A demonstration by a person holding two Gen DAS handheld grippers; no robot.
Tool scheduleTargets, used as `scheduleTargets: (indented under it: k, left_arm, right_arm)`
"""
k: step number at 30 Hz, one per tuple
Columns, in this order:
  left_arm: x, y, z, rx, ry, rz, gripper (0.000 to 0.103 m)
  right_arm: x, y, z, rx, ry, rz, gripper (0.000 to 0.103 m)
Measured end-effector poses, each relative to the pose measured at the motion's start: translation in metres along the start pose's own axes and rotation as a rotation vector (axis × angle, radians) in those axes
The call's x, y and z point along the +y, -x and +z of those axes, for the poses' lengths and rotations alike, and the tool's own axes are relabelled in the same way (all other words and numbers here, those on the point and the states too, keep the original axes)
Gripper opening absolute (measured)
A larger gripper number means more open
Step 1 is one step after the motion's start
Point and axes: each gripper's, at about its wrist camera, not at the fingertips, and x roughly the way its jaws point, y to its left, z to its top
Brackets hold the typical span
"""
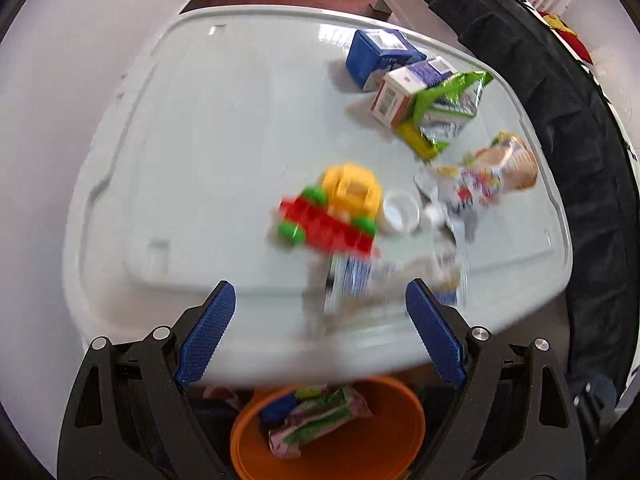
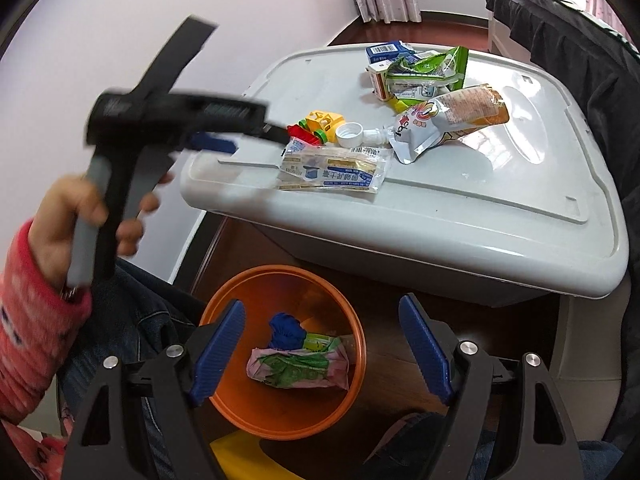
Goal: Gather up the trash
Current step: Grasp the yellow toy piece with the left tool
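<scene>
Trash lies on a pale grey box lid: a flat white-and-blue wrapper near its front edge, a spouted pouch, a white cap, a green wrapper and cartons. Below the lid stands an orange bin holding a pink-green wrapper and a blue crumpled piece. My right gripper hangs open over the bin, holding nothing. My left gripper is open and empty above the lid's front edge, with the blurred flat wrapper just beyond it.
A red, yellow and green toy block car sits mid-lid beside the cap. Dark fabric drapes along the right side. A hand in a pink sleeve holds the left tool's handle. Jeans are left of the bin.
</scene>
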Motion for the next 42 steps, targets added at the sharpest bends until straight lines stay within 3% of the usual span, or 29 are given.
scheduleTargets:
  k: [7, 12, 15, 17, 21, 28, 35, 42]
  left_arm:
    - [-0.008, -0.024, 0.040, 0.010, -0.045, 0.030, 0.085]
    - [-0.016, -0.032, 0.054, 0.014, -0.069, 0.008, 0.085]
    - [-0.030, -0.039, 0.057, 0.025, -0.132, 0.018, 0.083]
    - [-0.036, -0.045, 0.057, 0.045, -0.163, 0.017, 0.069]
    - [-0.042, -0.057, 0.056, 0.085, -0.190, 0.013, 0.050]
    - [-0.030, -0.054, 0.062, 0.052, -0.134, -0.023, 0.039]
    - [-0.007, -0.049, 0.063, 0.049, -0.064, -0.060, 0.039]
    - [0.013, -0.017, 0.062, 0.001, -0.036, -0.106, 0.039]
  right_arm:
    - [-0.011, -0.005, 0.001, 0.004, -0.031, 0.005, 0.078]
    - [-0.016, -0.008, 0.001, 0.012, -0.050, 0.000, 0.078]
    - [-0.016, -0.010, 0.000, 0.017, -0.051, 0.000, 0.078]
    - [-0.017, -0.010, 0.000, 0.015, -0.054, -0.002, 0.078]
    - [-0.021, -0.009, 0.000, 0.013, -0.067, -0.006, 0.078]
    - [-0.019, -0.011, 0.000, 0.017, -0.069, -0.009, 0.078]
    - [-0.021, -0.010, 0.001, 0.012, -0.079, -0.011, 0.078]
    - [-0.022, -0.005, 0.005, -0.002, -0.082, -0.018, 0.078]
